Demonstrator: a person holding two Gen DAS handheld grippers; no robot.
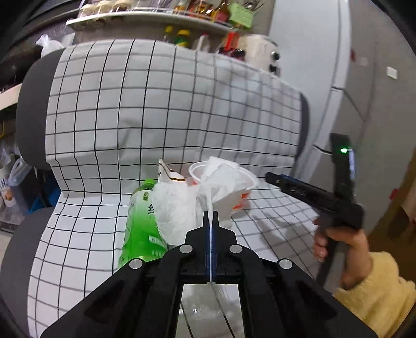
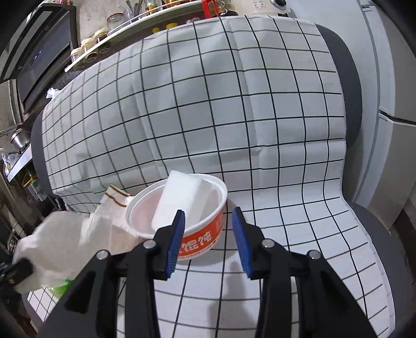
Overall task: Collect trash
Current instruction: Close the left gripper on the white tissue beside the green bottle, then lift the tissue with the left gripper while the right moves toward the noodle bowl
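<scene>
A grid-patterned white cloth [image 1: 145, 109] covers a dark grey seat and backrest [image 2: 348, 85]. Behind it, a shelf [image 1: 145, 17] carries jars and bottles (contents not legible). A grey refrigerator [image 1: 345, 78] stands to the right.

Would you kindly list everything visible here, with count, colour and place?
Crumpled paper tissue: one, white, pinched at its edge by the left gripper, beside the bottle.
Plastic drink bottle: one, green, lying on the cloth, left of the bowl.
Paper noodle bowl: one, orange and white, on the seat, white paper inside.
Checked cloth: one, white with black lines, draped over the chair.
Shelf of jars: several, mixed colours, behind.
Left gripper: shut on the tissue.
Right gripper: open, near the bowl.
Sleeve: yellow.
</scene>
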